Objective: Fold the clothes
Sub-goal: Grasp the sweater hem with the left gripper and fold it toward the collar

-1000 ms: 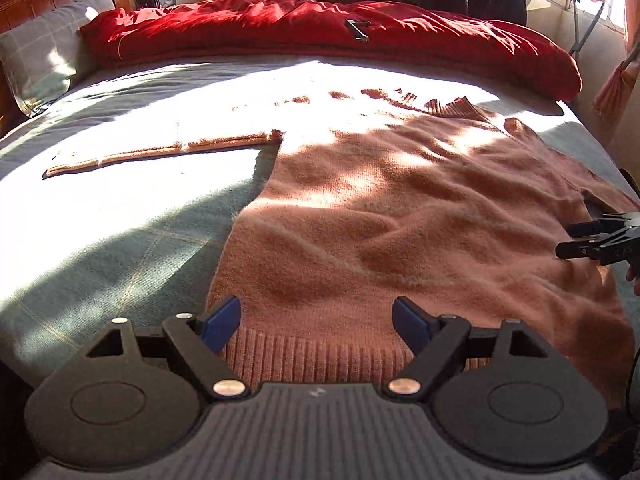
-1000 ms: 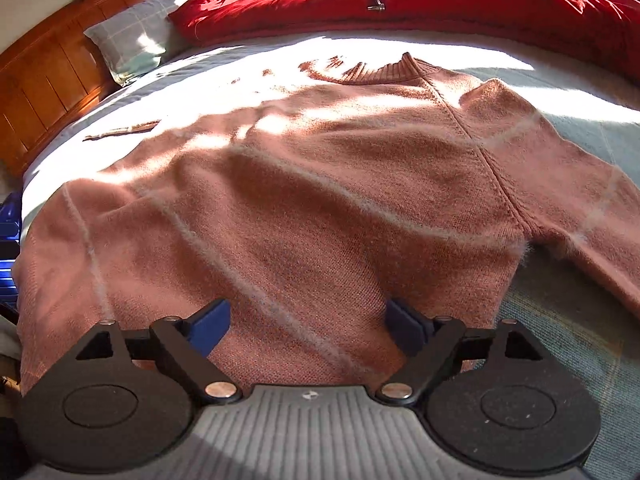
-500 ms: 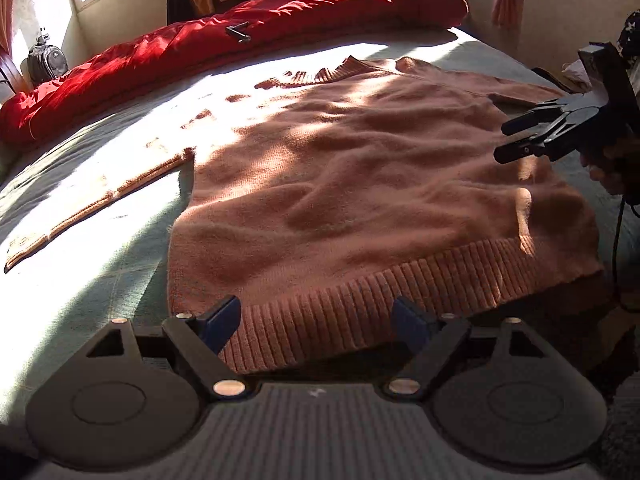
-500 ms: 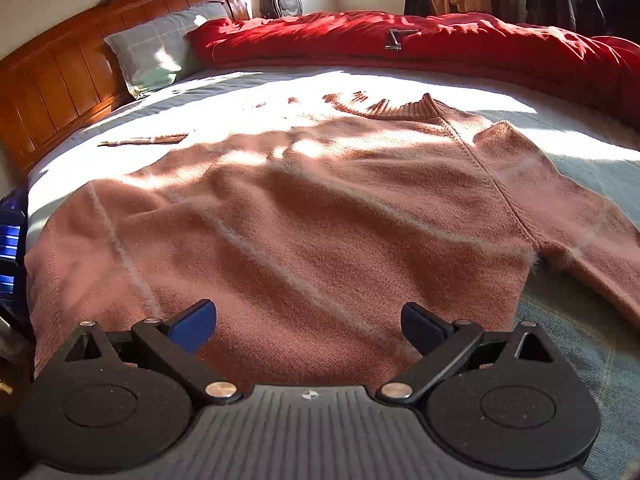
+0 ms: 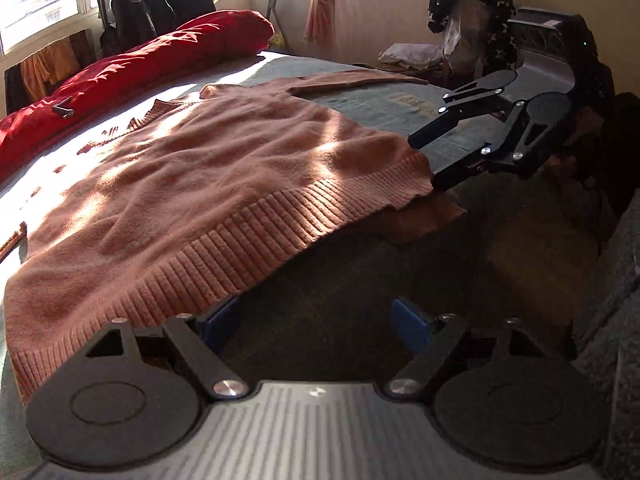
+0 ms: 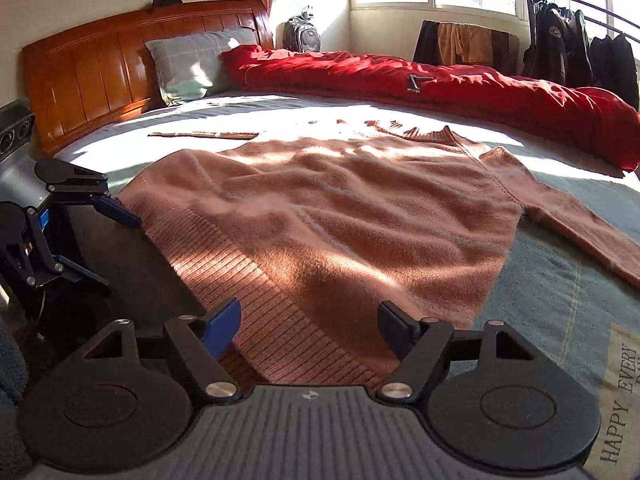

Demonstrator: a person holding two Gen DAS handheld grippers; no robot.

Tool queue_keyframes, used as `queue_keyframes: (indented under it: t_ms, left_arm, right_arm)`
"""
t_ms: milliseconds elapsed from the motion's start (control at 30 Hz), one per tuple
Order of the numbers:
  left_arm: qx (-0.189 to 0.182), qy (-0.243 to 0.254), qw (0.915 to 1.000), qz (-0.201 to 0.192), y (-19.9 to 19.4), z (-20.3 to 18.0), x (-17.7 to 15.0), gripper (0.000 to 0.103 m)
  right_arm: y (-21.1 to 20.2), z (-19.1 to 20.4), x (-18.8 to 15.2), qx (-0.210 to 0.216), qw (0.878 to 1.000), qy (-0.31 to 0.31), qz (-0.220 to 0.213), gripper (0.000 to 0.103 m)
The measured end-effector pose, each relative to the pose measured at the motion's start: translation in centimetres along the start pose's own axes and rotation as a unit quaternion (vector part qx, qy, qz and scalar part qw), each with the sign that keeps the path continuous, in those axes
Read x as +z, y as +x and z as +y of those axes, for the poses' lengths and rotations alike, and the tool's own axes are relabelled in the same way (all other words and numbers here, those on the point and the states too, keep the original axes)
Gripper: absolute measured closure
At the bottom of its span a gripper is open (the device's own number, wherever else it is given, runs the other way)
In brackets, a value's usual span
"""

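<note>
Both grippers sit wide at the near hem corners of the rust sweater (image 6: pixel 340 216): the right gripper (image 6: pixel 310 322), jaws just narrowed but clamping nothing, straddles the ribbed hem (image 6: pixel 256 292), while the left gripper (image 5: pixel 316 320) gapes empty just off its corner. The sweater runs lengthwise away toward the collar, sleeves spread sideways. It's flat on the grey-green bedspread (image 6: pixel 560 292); red duvet (image 6: pixel 460 88) and headboard (image 6: pixel 100 68) beyond.

My bed (image 6: pixel 560 288), grey-green cover: pink sweater (image 6: pixel 340 208) spread flat; red duvet (image 6: pixel 460 84) bunched along far side; pillow (image 6: pixel 196 64) at headboard.
</note>
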State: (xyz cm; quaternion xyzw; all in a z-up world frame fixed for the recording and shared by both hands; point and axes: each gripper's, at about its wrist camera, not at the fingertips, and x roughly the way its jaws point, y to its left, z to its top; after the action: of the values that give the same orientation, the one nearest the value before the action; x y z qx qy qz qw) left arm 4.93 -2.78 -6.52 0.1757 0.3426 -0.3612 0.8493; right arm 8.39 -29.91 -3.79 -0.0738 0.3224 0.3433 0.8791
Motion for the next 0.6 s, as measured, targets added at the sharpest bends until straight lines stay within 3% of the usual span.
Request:
queue_keyframes:
  t_ms: [167,300,433,600]
  left_arm:
    - [-0.012,0.051,0.9986,-0.01,1.3,-1.1,-1.3,0.02]
    - [0.017,0.082,0.996,-0.031,1.5,-0.7,-1.3,0.02]
    - [0.053,0.087,0.9933,-0.055,0.7,0.8,-1.0,0.02]
    - [0.088,0.085,0.9904,-0.064,0.1,2.1,-0.9,0.02]
  right_arm:
    - [0.7,4.7,-2.5,0.047,0.998,-0.021,0.02,0.026]
    - [3.7,8.3,-2.2,0.073,0.995,-0.064,0.018,0.026]
    - [5.6,9.3,-1.0,0.039,0.995,-0.097,0.008,0.026]
    - [5.0,9.8,0.1,0.012,0.993,-0.119,-0.011,0.026]
